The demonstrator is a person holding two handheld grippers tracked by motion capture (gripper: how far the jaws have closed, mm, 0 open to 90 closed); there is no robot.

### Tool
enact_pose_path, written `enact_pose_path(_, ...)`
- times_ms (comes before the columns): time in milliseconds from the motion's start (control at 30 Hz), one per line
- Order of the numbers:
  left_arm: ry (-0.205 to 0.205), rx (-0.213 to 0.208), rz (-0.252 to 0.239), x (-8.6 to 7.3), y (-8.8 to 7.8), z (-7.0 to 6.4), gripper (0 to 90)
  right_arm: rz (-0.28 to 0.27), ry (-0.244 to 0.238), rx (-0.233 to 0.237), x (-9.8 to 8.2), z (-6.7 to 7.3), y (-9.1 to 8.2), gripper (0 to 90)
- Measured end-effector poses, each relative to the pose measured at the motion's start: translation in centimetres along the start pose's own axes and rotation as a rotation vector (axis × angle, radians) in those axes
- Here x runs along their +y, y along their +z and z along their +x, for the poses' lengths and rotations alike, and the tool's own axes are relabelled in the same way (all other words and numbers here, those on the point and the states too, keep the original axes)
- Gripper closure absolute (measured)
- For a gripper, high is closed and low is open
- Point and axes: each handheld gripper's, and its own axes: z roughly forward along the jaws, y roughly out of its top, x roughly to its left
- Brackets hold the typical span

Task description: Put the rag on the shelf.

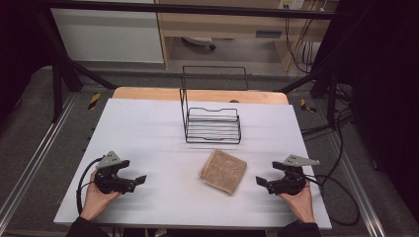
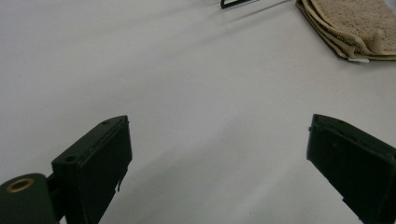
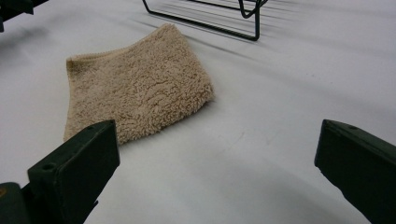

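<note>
High view: a folded towel (image 1: 223, 171) lies on the bench (image 1: 148, 128) just in front of the wire rack (image 1: 211, 126), between the left tongs (image 1: 139, 180) and right tongs (image 1: 262, 181). Left gripper view: jaws spread, holding nothing. Right gripper view: jaws likewise released, towel untouched. Seemingly nothing has begun.

A white counter (image 1: 148, 128) carries a folded tan towel (image 1: 224, 171) near its front middle and, well apart behind it, an upright black wire rack (image 1: 212, 126).
</note>
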Motion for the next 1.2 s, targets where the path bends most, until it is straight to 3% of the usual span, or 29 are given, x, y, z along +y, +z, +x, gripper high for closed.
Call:
enact_pose_path(533, 0.014, -0.003, 0.015, 0.6, 0.6, -1.0, 6.9, 0.005, -0.004, -0.008, -0.1, 0.2, 0.1, 0.6)
enact_pose_path(1200, -0.006, -0.024, 0.038, 2.1, 3.0, -3.9, 7.1, 0.016, -0.016, -0.022, -0.1, 0.3, 0.2, 0.5)
